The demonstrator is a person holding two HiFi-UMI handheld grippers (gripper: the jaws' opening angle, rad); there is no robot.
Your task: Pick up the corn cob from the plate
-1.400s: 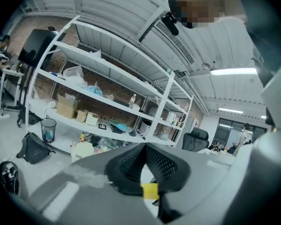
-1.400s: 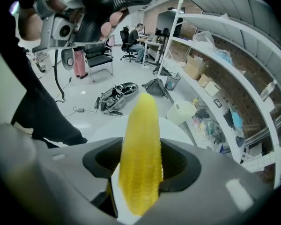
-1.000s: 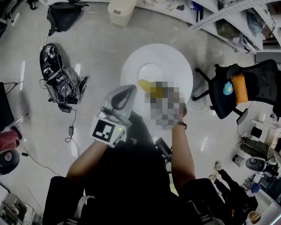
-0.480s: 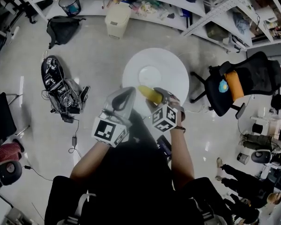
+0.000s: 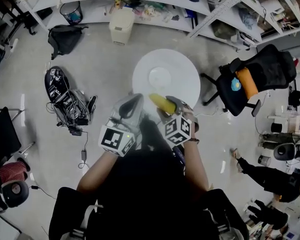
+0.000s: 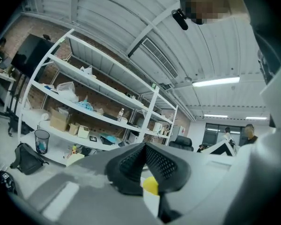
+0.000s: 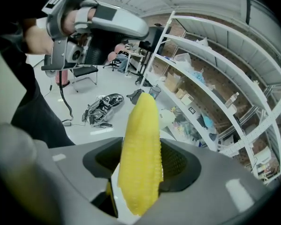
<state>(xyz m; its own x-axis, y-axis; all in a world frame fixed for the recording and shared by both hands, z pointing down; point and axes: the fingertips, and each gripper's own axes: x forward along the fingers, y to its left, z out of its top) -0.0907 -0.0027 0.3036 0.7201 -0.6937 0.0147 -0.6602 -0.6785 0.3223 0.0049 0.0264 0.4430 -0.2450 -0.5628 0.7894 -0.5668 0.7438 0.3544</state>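
Observation:
The yellow corn cob (image 5: pixel 161 103) is off the plate, and my right gripper (image 5: pixel 169 105) is shut on it. In the right gripper view the cob (image 7: pixel 139 158) stands lengthwise between the two dark pads, its tip sticking out past them. The empty white plate (image 5: pixel 160 77) lies at the middle of a round white table (image 5: pixel 187 74), beyond the cob. My left gripper (image 5: pixel 132 103) hangs just left of the cob with its jaws together and nothing in them. In the left gripper view a bit of the cob (image 6: pixel 151 185) shows beyond the shut pads (image 6: pixel 131 161).
A black office chair (image 5: pixel 250 79) with an orange thing on it stands right of the table. A beige bin (image 5: pixel 121 25) and a black bag (image 5: pixel 65 38) sit near the shelves at the back. Gear and cables (image 5: pixel 70 104) lie on the floor at the left.
The right gripper has lifted the cob away from the plate and drawn it back toward me. The left gripper has moved back alongside it, still shut.

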